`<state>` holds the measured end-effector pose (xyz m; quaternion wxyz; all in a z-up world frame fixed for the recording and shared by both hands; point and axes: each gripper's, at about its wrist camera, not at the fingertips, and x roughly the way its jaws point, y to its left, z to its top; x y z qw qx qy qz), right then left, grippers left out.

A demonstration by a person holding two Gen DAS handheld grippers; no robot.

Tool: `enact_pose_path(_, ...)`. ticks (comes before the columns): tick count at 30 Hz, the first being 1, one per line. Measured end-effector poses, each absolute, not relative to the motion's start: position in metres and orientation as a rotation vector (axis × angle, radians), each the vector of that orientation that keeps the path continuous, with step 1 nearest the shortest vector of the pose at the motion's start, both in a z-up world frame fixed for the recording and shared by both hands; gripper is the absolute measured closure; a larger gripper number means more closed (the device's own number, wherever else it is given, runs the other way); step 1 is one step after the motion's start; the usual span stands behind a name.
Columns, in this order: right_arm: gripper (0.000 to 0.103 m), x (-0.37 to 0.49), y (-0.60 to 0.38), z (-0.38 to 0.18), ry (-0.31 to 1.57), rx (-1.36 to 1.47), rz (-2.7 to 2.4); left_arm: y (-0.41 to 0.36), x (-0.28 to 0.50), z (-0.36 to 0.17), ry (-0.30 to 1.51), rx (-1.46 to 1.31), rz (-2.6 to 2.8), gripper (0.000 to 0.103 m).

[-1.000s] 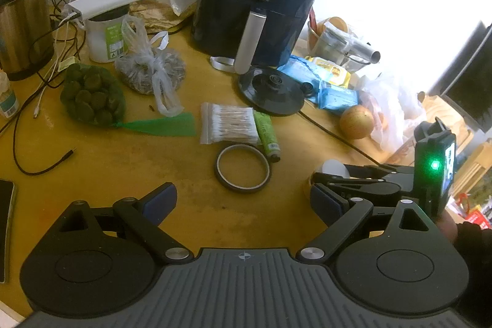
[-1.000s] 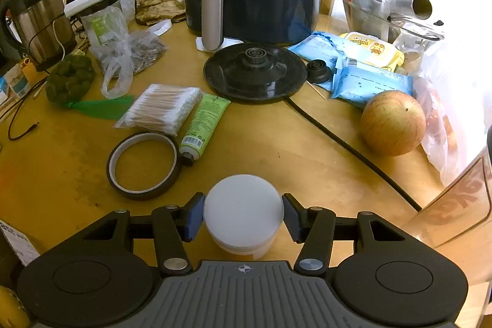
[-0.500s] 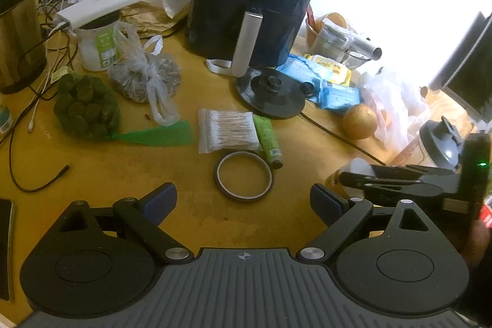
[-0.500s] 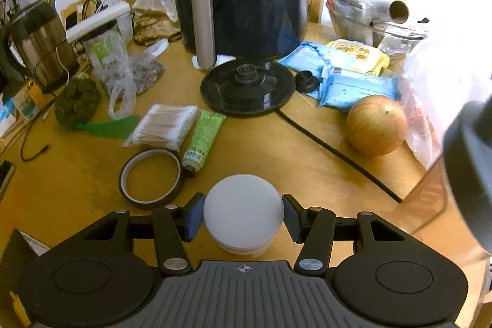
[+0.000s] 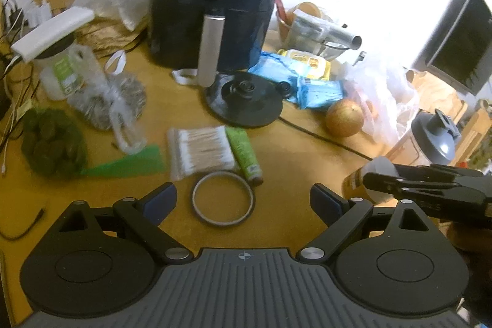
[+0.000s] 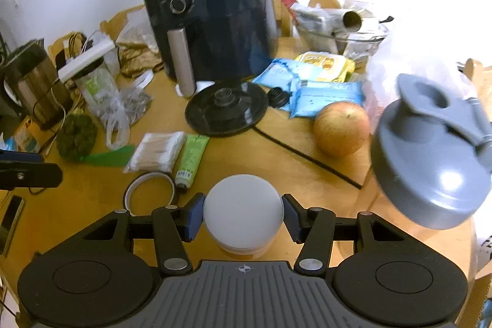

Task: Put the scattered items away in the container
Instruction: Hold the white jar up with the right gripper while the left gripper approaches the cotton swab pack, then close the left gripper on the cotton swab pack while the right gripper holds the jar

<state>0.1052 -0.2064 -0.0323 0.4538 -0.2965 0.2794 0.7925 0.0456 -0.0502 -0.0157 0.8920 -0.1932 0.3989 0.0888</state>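
Note:
My right gripper [image 6: 243, 215] is shut on a small jar with a round white lid [image 6: 243, 206] and holds it above the wooden table [image 6: 276, 171]. The jar and right gripper also show at the right of the left wrist view [image 5: 376, 171]. My left gripper [image 5: 243, 200] is open and empty above a ring of tape [image 5: 223, 199]. A pack of cotton swabs [image 5: 201, 149] and a green tube [image 5: 244, 154] lie just beyond the tape. No container for the items is clearly visible.
A black air fryer [image 5: 215, 5] stands at the back with a kettle base [image 5: 244, 103] before it. An apple [image 6: 341, 128], blue wipe packs [image 6: 326, 99], a grey-lidded bottle [image 6: 430, 171], a bag of green balls [image 5: 52, 143] and a kettle [image 6: 33, 82] crowd the table.
My right gripper has lifted the white-lidded jar up and back from the table, bringing the grey-lidded bottle close at right. My left gripper has risen slightly and stayed open.

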Motion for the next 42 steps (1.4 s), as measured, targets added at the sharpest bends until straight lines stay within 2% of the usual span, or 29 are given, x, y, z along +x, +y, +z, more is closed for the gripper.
enact_pose_path(9,0.046,0.124,-0.224,-0.014,0.709,-0.640,1.906,-0.046,0.071,-0.030,0.878,-0.360,0.200,0.008)
enact_pose_path(42,0.046,0.161,-0.238,-0.034,0.802,-0.644,1.770,-0.017,0.146,-0.106,0.989,-0.354,0.308,0.007)
